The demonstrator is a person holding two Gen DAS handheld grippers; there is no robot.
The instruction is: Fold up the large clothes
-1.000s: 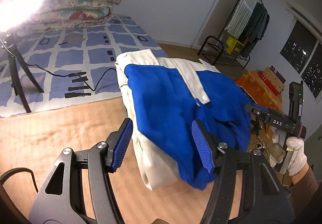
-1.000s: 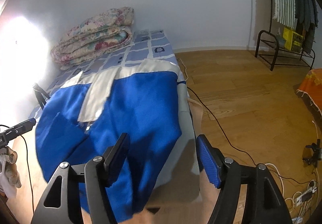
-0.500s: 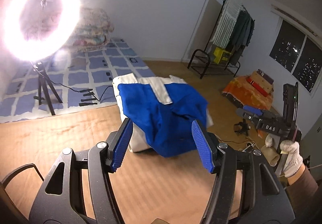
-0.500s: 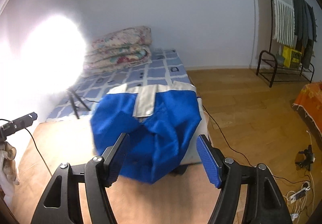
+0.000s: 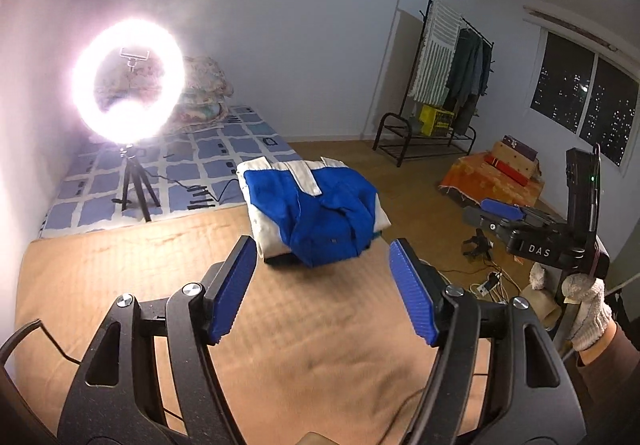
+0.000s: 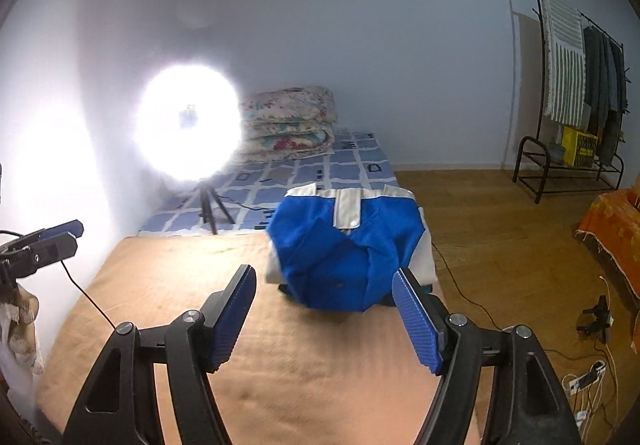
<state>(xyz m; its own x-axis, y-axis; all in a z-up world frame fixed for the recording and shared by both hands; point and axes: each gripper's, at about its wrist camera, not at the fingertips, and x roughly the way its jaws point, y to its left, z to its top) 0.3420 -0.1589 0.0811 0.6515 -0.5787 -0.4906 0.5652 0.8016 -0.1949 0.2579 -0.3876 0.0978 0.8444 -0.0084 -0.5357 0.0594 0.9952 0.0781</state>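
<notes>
left wrist view: the left gripper has just spread its ribbed blue pads wide, nothing between them; the folded blue-and-white garment lies beyond on the tan mat. right wrist view: the right gripper gapes empty before that soft bundle.
</notes>
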